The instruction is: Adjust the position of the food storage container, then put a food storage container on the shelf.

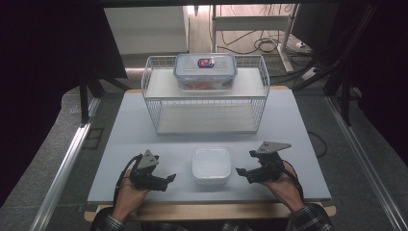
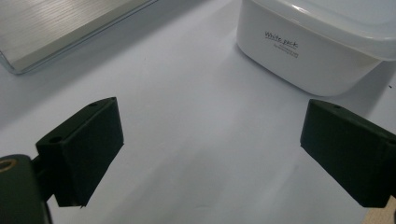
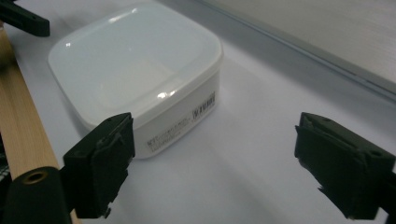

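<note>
Right gripper: black two-jaw tool in the person's right hand, jaws spread wide with nothing between them; its tips point at the box's right side, just beside it and not touching.
Left gripper: black two-jaw tool in the left hand, jaws also wide apart and empty, tips near the box's left side with bare table between.
Box: small square white plastic container with rounded corners and a translucent white lid, shut, standing upright on the table's near edge between the two grippers; printed labels on its side walls show in both gripper views.
Table: pale grey flat top with a wooden front edge.
Rack: white wire two-level shelf at the far side, well apart from the box.
On the rack: clear plastic clip-lid container with a blue seal, on the upper level.
</note>
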The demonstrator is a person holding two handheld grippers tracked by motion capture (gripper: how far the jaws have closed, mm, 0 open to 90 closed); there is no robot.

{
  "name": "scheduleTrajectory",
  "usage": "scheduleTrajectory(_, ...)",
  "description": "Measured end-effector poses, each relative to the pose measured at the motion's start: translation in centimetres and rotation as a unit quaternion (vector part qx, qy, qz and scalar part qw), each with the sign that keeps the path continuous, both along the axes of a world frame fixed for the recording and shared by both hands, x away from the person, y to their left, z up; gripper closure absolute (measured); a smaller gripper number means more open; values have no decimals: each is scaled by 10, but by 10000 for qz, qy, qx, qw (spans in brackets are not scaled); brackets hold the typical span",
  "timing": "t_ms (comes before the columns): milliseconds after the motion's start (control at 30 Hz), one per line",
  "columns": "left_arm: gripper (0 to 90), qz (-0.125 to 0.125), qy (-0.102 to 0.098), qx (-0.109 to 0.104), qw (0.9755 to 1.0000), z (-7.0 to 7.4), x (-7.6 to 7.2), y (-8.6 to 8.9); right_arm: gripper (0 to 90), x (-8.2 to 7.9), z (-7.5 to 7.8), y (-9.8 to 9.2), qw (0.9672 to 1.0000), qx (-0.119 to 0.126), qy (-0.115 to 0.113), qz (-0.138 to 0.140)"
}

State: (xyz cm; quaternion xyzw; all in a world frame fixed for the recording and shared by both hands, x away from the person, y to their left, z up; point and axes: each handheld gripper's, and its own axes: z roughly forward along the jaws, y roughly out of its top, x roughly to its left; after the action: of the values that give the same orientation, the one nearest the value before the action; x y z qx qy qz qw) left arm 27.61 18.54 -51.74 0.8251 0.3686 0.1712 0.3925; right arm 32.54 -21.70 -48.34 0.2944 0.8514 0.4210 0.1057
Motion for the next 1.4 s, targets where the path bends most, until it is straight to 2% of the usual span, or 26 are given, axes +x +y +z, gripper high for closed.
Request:
scheduleTrajectory(100, 56, 7, 29, -4, 10000, -1, 0, 0, 97, 0, -4, -1, 9999, -86, 58, -3)
scheduleTrajectory(333, 53, -4, 71, -89, 9999, 0, 0, -1, 61, 2, -5, -1, 9999, 23, 87, -90)
scheduleTrajectory(467, 55, -41, 141, -163, 9998, 1, 1, -2, 32, 3, -4, 0, 9998, 23, 3, -174)
scheduleTrajectory(633, 55, -76, 197, -190, 9996, 6, 2, -7, 14, 2, 2, 3, 9995, 116, 9, -295)
scheduleTrajectory(667, 52, -71, 228, -243, 9994, 8, 2, -9, 7, 1, 2, 4, 9996, 96, 15, -280)
scheduleTrajectory(767, 39, -81, 372, -586, 9976, 14, 5, -15, 3, 1, 3, 10, 9998, -30, 65, -205)
scheduleTrajectory(900, 47, -217, 374, -635, 9970, 21, 9, -27, 29, 1, 8, 17, 9998, -40, 150, -149)
scheduleTrajectory(1067, 95, -400, 297, -463, 9977, 26, 14, -44, 101, 0, 14, 24, 9998, -35, 154, -117)
scheduleTrajectory(1167, 139, -454, 295, -453, 9975, 26, 19, -49, 143, 1, 16, 28, 9999, -33, 121, -28)
scheduleTrajectory(1267, 173, -508, 398, -597, 9961, 25, 27, -54, 188, 2, 16, 31, 9998, 37, 165, 67)
scheduleTrajectory(1400, 165, -578, 543, -789, 9937, 24, 38, -60, 201, 8, 14, 37, 9995, 25, 288, 149)
